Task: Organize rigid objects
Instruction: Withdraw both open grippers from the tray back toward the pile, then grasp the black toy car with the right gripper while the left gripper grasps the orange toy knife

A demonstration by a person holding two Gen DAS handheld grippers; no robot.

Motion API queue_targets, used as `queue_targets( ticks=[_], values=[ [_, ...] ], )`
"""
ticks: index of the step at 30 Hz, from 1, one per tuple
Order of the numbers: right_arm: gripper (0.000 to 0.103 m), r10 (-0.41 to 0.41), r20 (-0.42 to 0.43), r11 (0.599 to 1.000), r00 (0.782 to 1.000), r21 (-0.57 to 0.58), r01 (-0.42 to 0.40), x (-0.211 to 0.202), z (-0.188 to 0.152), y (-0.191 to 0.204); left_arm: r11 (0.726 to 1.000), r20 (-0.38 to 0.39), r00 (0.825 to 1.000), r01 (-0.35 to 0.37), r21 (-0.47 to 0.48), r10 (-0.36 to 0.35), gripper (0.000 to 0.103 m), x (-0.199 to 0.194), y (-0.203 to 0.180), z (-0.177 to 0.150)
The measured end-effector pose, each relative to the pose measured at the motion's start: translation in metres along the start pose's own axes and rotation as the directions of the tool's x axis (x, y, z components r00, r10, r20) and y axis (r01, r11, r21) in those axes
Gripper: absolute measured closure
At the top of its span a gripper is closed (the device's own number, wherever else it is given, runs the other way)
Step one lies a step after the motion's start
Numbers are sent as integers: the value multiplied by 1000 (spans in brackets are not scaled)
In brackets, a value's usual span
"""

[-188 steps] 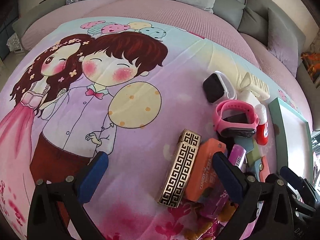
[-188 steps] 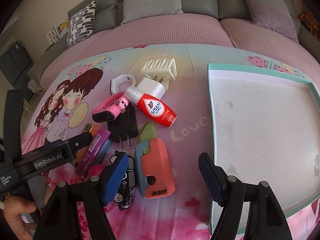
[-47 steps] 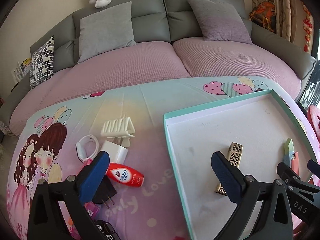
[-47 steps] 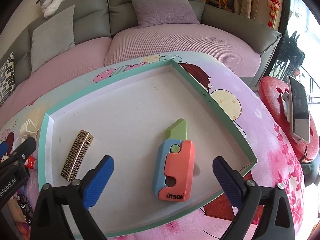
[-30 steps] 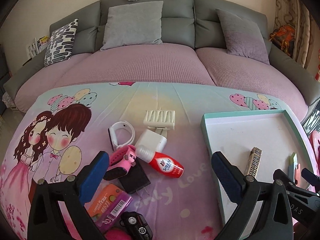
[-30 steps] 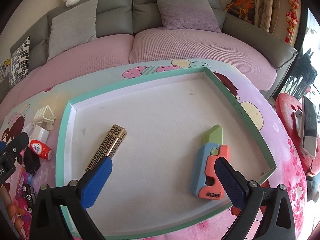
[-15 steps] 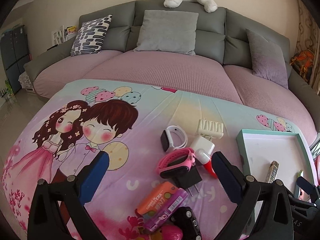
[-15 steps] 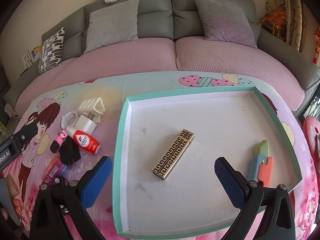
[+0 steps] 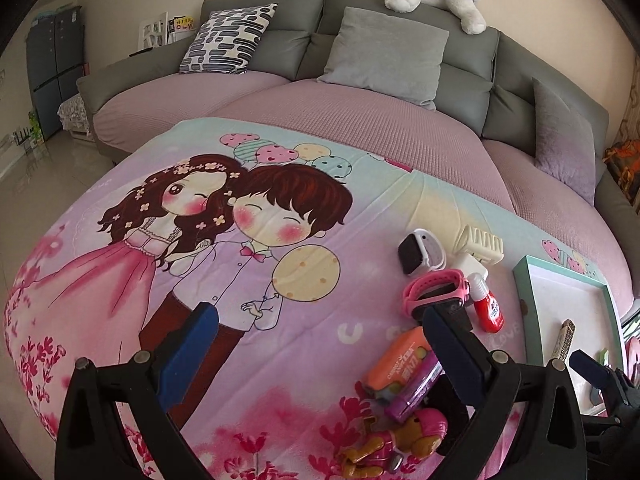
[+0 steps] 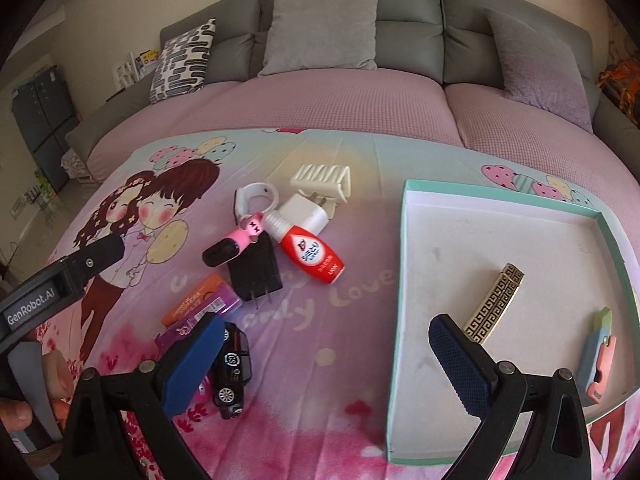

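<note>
Printed fabric, pink and lilac with a cartoon couple, covers the work surface (image 10: 352, 364); sofa (image 10: 360, 36) across the top of both frames.

Right wrist view, left to right. Far left edge: the left gripper (image 9: 316, 344), seen side-on as a black bar; in its own view its jaws stand wide with nothing between them. Left of centre, the loose pile waiting to be sorted: orange box (image 10: 192, 300) and purple box (image 10: 200, 318) touching, black toy car (image 10: 232, 364) at lower left, partly behind the right gripper's blue left pad. Above them a pink smartwatch (image 10: 234, 244) lies on a black charger plug (image 10: 256, 270), with the white watch (image 10: 254, 200) above. Red bottle with white cap (image 10: 310, 254) leans against a white adapter (image 10: 304, 210); cream hair claw (image 10: 322, 180) just behind. All bunched together and touching, so probably any pick must avoid nudging neighbours.

Right half: teal-rimmed tray (image 10: 402, 248), the likely drop spot. Inside it a gold patterned bar (image 10: 494, 304) and, near the right edge, a blue-orange-green folding piece (image 10: 598, 356), well apart from each other.

Right gripper (image 10: 324, 364) spread wide, empty, hovering between pile and tray.

Left wrist view, lower centre: a pink and gold toy figure (image 9: 396, 446) lies just below the purple box; not visible in the other view. Most of the pile is not yet in the tray, so the job looks early.
</note>
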State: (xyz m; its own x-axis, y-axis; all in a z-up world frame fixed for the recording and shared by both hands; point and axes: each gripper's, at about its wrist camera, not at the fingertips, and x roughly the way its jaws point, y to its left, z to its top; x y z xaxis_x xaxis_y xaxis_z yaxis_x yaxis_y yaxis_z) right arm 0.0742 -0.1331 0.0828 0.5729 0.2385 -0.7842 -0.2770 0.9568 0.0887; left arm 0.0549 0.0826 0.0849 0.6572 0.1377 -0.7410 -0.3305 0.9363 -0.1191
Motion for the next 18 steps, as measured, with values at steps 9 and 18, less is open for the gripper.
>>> queue_targets(
  ticks=[9, 18],
  values=[
    [13, 57, -82, 997, 995, -49, -61, 23, -14, 30, 998, -111, 994, 19, 59, -12, 1, 22, 1, -11],
    [39, 137, -162, 990, 977, -2, -139, 42, -23, 29, 997, -179, 984, 23, 75, -9, 1, 40, -1, -17]
  ],
)
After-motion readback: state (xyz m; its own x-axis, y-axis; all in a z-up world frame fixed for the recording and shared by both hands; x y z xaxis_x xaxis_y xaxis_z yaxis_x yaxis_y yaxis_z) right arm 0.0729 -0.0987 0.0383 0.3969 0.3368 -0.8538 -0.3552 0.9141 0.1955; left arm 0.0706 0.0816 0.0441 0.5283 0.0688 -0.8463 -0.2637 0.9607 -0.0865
